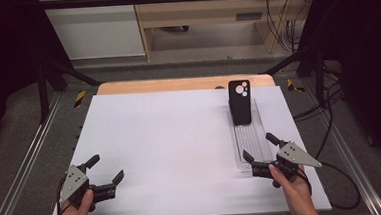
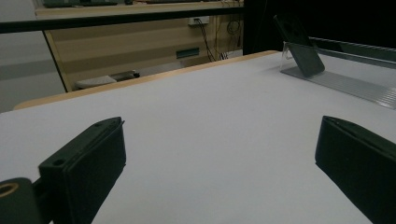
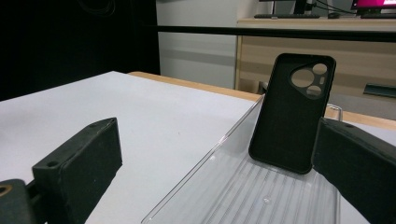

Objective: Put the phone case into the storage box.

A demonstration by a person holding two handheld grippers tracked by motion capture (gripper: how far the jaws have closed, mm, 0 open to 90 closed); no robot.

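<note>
A black phone case (image 1: pixel 240 102) with round camera cut-outs leans upright at the far end of a clear ribbed stand (image 1: pixel 251 144) on the right of the white table. In the right gripper view the phone case (image 3: pixel 292 112) stands ahead, over the clear stand (image 3: pixel 261 191). My right gripper (image 1: pixel 260 148) is open at the stand's near end, nothing between its jaws. My left gripper (image 1: pixel 107 168) is open near the table's front left corner, over bare tabletop. From the left gripper view, the phone case (image 2: pixel 301 46) sits far off to the right.
The white table top (image 1: pixel 165 139) spreads wide between the two grippers, with a wooden edge (image 1: pixel 177 84) at the back. Metal rails (image 1: pixel 26 162) run along both sides. Cables (image 1: pixel 328 104) lie on the floor at the right.
</note>
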